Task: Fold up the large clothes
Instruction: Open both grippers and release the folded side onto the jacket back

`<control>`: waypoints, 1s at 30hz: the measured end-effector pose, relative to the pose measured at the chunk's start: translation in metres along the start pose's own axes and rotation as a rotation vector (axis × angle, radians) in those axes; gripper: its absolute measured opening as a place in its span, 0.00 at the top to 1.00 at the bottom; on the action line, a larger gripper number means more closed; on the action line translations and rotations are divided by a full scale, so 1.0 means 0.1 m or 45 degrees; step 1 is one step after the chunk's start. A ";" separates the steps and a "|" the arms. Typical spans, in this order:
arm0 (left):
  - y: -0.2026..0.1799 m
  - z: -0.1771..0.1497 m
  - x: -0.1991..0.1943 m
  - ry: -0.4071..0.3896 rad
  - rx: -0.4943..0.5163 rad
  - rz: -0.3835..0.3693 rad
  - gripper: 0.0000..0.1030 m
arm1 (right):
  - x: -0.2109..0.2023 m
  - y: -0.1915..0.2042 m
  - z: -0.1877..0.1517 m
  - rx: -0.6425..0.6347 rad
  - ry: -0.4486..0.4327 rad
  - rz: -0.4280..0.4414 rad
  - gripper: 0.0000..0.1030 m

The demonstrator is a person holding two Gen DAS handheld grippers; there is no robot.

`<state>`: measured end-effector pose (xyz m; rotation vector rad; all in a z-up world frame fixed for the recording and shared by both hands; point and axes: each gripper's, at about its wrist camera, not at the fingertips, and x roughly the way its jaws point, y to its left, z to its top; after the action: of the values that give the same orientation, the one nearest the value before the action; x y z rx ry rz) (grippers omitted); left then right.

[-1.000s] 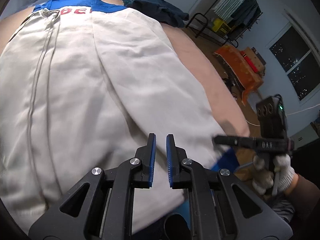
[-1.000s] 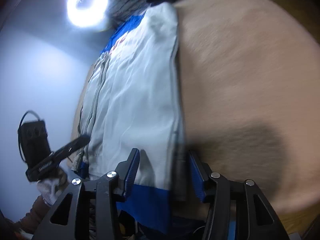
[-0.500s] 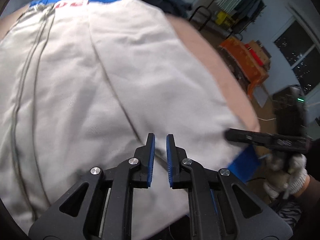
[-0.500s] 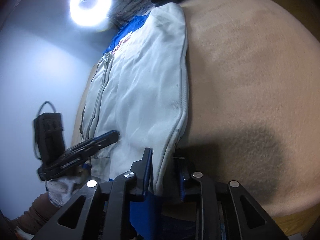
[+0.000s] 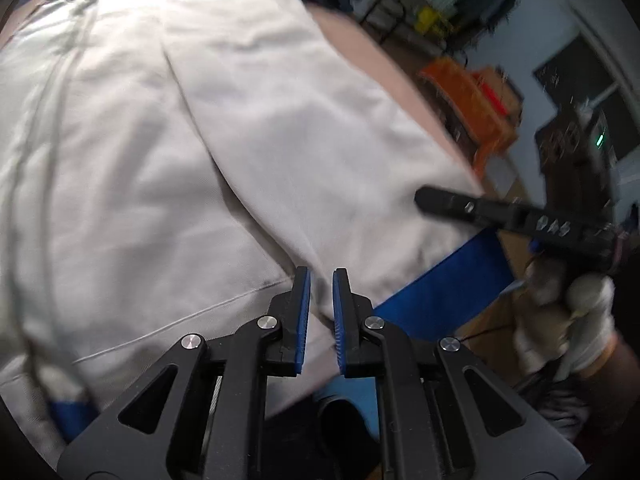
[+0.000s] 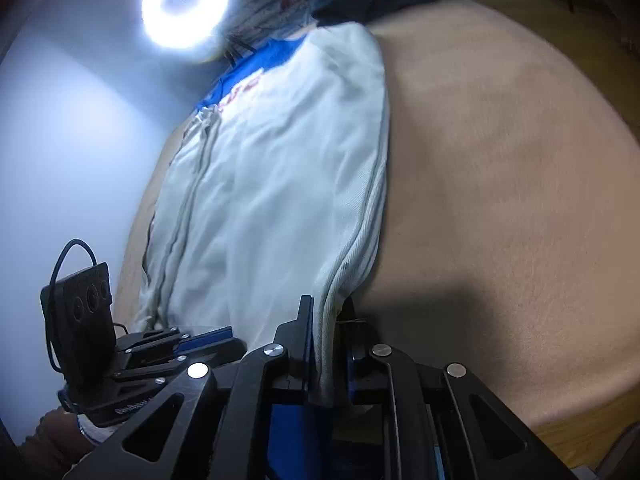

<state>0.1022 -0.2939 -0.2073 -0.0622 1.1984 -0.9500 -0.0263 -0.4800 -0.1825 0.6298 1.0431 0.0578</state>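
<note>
Fingers (image 6: 308,340) on our right gripper (image 6: 326,344) just closed, pinching white garment (image 6: 280,184) hem; left gripper (image 5: 319,316) fingers pressed nearly together, pinching garment too.

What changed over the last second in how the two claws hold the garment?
The right claw has just been closing and now pinches the edge of the white garment by its blue hem; a second ago its jaws stood wide around that edge. The left claw stayed nearly shut at the garment's near edge, and the garment stayed spread on the beige surface.
</note>
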 end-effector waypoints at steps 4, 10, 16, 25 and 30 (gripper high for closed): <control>0.14 -0.02 -0.52 -0.140 -0.071 -0.045 0.92 | -0.14 0.20 0.04 -0.063 -0.052 0.043 0.90; 0.50 -0.03 -1.30 -0.363 -0.143 0.035 0.92 | -0.16 0.59 0.09 -0.206 -0.067 0.072 0.91; 1.00 -0.12 -1.73 -0.478 -0.277 0.134 0.92 | 0.08 1.13 0.09 -0.405 -0.007 0.088 0.91; 1.47 -0.16 -1.78 -0.529 -0.406 0.148 0.92 | 0.87 1.88 -0.06 -0.673 0.188 0.080 0.91; 1.54 -0.20 -1.73 -0.521 -0.408 0.164 0.92 | 1.33 1.89 -0.19 -0.731 0.311 0.038 0.91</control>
<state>0.1695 -0.0758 -0.1624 -0.4113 0.9491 -0.5890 0.0736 -0.2718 -0.1968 0.1155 1.1832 0.4534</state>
